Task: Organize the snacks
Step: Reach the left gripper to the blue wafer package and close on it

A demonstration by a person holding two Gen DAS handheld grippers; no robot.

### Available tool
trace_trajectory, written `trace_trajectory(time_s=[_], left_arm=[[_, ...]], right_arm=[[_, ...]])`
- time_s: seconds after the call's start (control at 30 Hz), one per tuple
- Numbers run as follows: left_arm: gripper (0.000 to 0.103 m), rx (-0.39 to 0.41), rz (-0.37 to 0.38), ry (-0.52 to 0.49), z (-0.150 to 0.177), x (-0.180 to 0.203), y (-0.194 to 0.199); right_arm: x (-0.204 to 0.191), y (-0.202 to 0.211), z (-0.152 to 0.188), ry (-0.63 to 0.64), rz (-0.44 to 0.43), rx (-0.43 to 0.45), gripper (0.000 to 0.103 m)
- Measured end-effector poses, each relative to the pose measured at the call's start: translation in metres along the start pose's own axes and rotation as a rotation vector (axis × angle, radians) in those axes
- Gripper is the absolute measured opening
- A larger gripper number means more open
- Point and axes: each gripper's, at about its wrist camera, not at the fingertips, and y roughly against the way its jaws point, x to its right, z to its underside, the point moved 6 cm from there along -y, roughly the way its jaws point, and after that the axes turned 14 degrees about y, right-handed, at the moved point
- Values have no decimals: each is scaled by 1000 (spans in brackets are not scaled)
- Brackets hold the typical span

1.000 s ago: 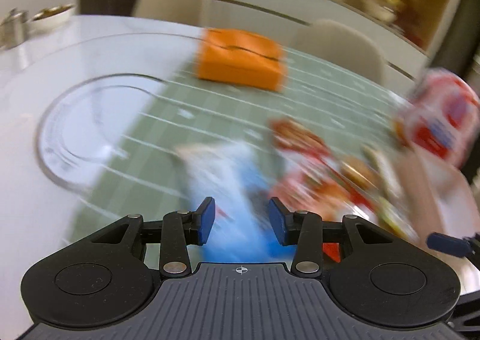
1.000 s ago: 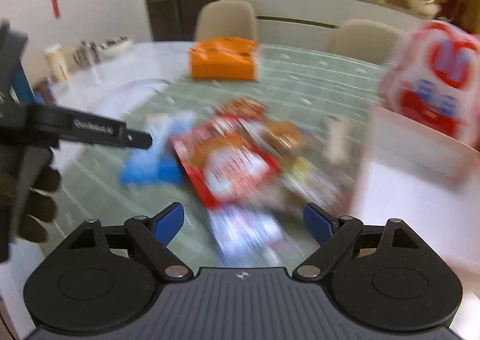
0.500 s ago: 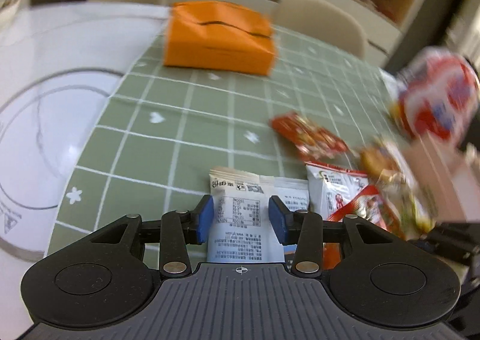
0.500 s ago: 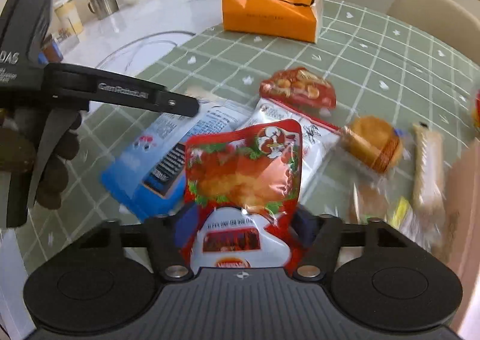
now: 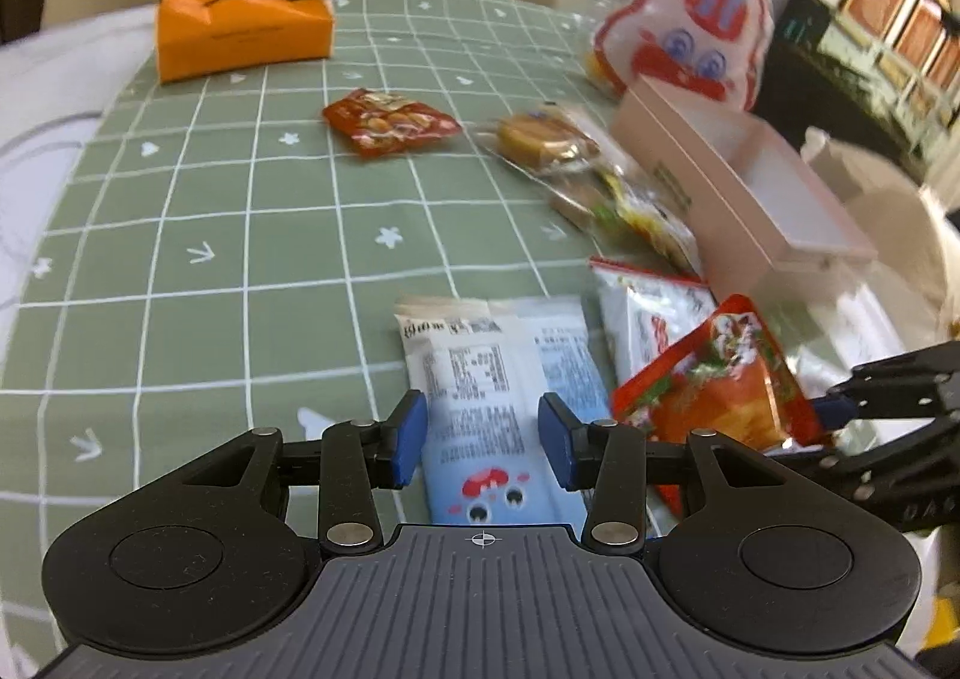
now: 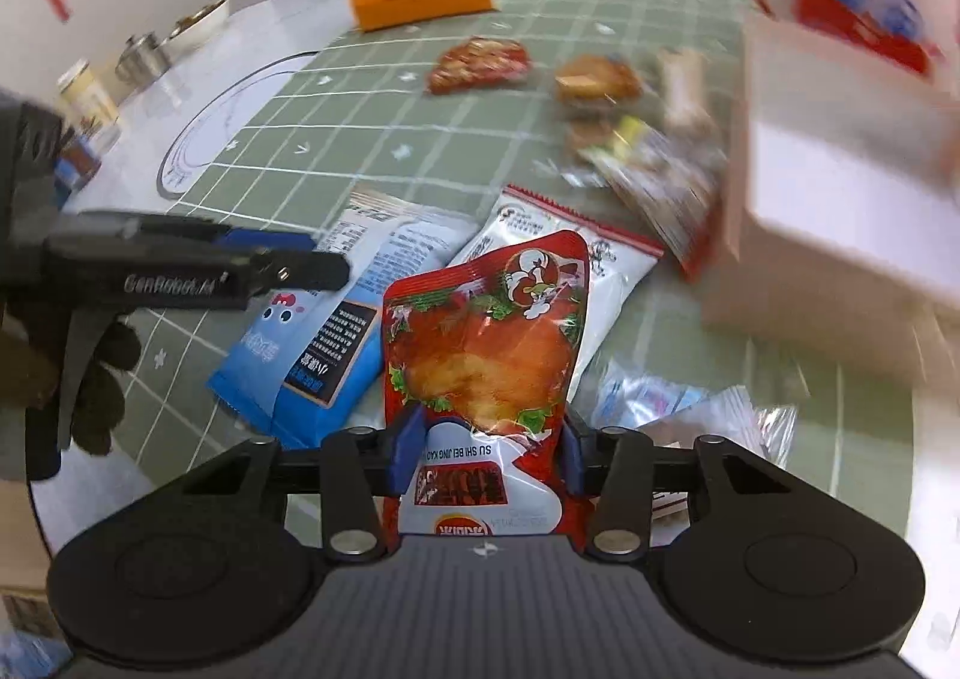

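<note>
A red snack packet [image 6: 486, 343] with a roast-meat picture sits between my right gripper's [image 6: 483, 451] blue pads, which press on its lower end as the jaws close. In the left wrist view this red packet [image 5: 714, 397] tilts up off the cloth, held by the right gripper [image 5: 840, 409]. My left gripper [image 5: 480, 433] hangs open over a blue and white packet [image 5: 480, 379] lying flat, one pad on each side of it. From the right wrist view, the left gripper [image 6: 312, 259] hovers above that blue packet [image 6: 336, 319]. A pink open box [image 5: 750, 187] stands at the right.
On the green checked cloth lie a white packet with red trim [image 6: 540, 235], a small red packet [image 5: 390, 124], a wrapped bun [image 5: 540, 139] and several small wrappers. An orange box [image 5: 240, 25] is at the back. A red and white cartoon bag [image 5: 690, 25] stands behind the pink box.
My right gripper came down from wide open and shut on the red packet. My left gripper swung right over the blue packet and rolled, its opening unchanged.
</note>
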Motion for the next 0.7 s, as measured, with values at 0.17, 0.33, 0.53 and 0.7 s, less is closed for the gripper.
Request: trace_trajectory(time_s=[0.17,0.33,0.53,0.7], left_arm=[[46,70,-118,-9,11,17,23],[46,12,-134,-66,37,45,20],[72,-17,-157,-213,68,74,7],[88,-61,-112,-228,71,83,3]], right_arm=[[11,14,22,-43,60,41,44],[23,27,34,-53,147,58,47],[38,51,53,-45,213,76,61],[48,49,71,-73,218,41,62]])
